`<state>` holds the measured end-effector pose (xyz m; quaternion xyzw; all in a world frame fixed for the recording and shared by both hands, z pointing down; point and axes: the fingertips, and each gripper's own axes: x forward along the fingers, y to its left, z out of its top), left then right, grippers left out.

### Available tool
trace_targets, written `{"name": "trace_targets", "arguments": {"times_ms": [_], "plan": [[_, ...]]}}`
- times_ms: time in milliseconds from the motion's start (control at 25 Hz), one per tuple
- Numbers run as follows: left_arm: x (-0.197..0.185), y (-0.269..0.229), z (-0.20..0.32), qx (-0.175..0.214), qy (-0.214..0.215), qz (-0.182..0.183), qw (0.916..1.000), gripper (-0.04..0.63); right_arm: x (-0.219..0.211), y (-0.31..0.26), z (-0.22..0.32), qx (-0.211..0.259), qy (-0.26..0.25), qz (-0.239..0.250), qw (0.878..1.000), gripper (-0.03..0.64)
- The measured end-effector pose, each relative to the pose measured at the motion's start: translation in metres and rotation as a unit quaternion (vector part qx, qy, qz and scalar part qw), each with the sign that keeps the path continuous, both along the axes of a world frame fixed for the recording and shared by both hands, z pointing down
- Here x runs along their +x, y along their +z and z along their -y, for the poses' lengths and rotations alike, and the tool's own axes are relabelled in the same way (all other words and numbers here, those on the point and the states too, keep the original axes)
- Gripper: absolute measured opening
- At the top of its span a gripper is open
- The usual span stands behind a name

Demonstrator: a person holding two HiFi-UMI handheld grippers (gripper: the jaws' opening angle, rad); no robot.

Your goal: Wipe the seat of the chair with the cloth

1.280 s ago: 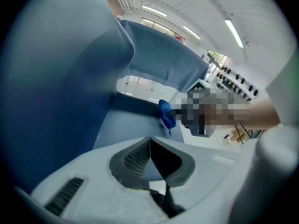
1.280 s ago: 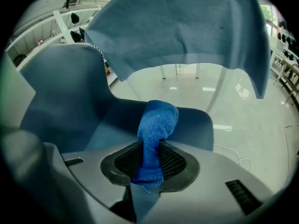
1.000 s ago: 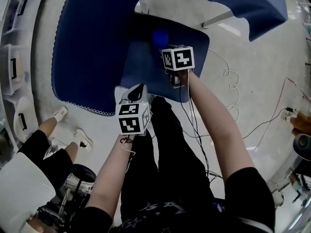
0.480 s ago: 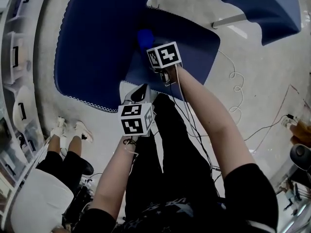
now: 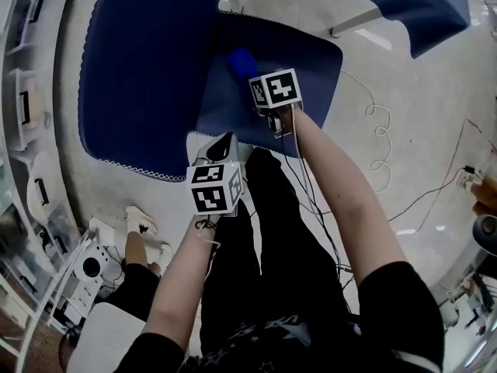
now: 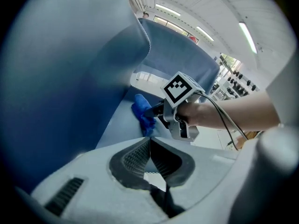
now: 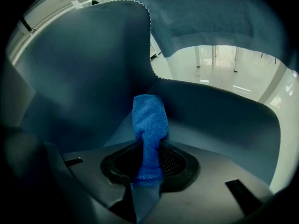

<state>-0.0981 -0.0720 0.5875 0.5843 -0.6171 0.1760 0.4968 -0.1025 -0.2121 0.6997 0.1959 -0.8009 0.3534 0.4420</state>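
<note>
Right gripper (image 7: 148, 164) has its jaws squeezed tight on the blue cloth (image 7: 149, 120), near one end of it. The rest of the cloth pokes out in front, and its tip seems to rest on the dark blue chair seat (image 7: 219, 120), close to where the seat meets the chair back (image 7: 79, 78). Left gripper (image 6: 149, 155) has its jaws pressed together with nothing in them. It hangs by the front edge of the seat, apart from the cloth. The cloth looks soft, fluffy and very light, so it will likely bend and fold when pushed. Holding it by the bunched end, as now, seems best, with the loose part pressed flat on the seat
</note>
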Motion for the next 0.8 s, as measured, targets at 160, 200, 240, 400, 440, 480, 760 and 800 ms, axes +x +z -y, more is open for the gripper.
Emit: {"name": "trace_targets", "arguments": {"times_ms": [160,200,240,400,440,480,760,800], "plan": [[0.003,-0.007,0.004,-0.001,0.027,0.005,0.9996,0.02,0.035,-0.002,0.009,0.013,0.027,-0.02,0.999,0.103],[0.006,-0.008,0.005,-0.001,0.035,0.005,0.9994,0.021,0.045,-0.002,0.011,0.014,0.037,-0.024,0.999,0.103],[0.009,-0.009,0.006,-0.001,0.044,0.006,0.999,0.02,0.055,-0.001,0.013,0.014,0.048,-0.027,0.998,0.103],[0.024,-0.007,0.014,0.0,0.083,0.016,0.9964,0.02,0.09,0.0,0.023,0.013,0.091,-0.024,0.995,0.104],[0.028,-0.007,0.014,0.0,0.091,0.018,0.9956,0.02,0.098,-0.001,0.025,0.014,0.102,-0.024,0.994,0.104],[0.031,-0.006,0.014,0.0,0.099,0.019,0.9949,0.02,0.107,-0.001,0.026,0.015,0.114,-0.025,0.993,0.104],[0.055,-0.003,0.012,-0.006,0.136,0.014,0.9906,0.02,0.164,-0.004,0.025,0.02,0.184,-0.026,0.982,0.106],[0.059,-0.002,0.012,-0.007,0.14,0.012,0.9901,0.02,0.173,-0.004,0.025,0.021,0.194,-0.027,0.98,0.107]]}}
